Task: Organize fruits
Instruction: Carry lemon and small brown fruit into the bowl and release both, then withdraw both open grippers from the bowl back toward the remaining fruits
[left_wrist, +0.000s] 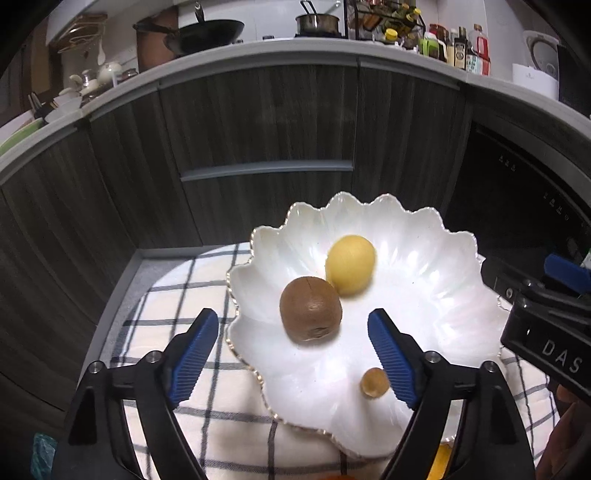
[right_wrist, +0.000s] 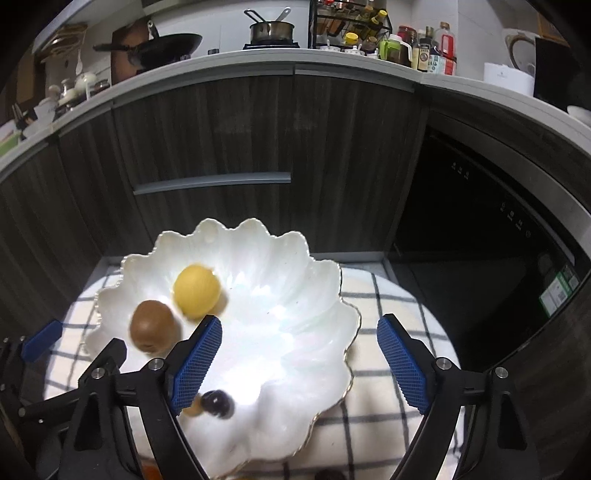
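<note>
A white scalloped bowl (left_wrist: 424, 306) sits on a checked cloth. In it lie a brown kiwi (left_wrist: 310, 315), a yellow lemon (left_wrist: 351, 264) and a small tan longan (left_wrist: 374, 382). My left gripper (left_wrist: 293, 334) is open and empty, just above the kiwi. In the right wrist view the bowl (right_wrist: 280, 332) holds the kiwi (right_wrist: 152, 325), the lemon (right_wrist: 197, 290), the tan fruit (right_wrist: 192, 409) and a dark grape (right_wrist: 218, 403). My right gripper (right_wrist: 299, 343) is open and empty over the bowl's right side.
The checked cloth (left_wrist: 192, 284) covers a small table. Dark wood cabinets (left_wrist: 258, 129) stand behind, with a black appliance (right_wrist: 480, 229) to the right. An orange fruit edge (left_wrist: 441, 461) shows under the bowl's near rim. The right gripper body (left_wrist: 546, 325) enters the left wrist view.
</note>
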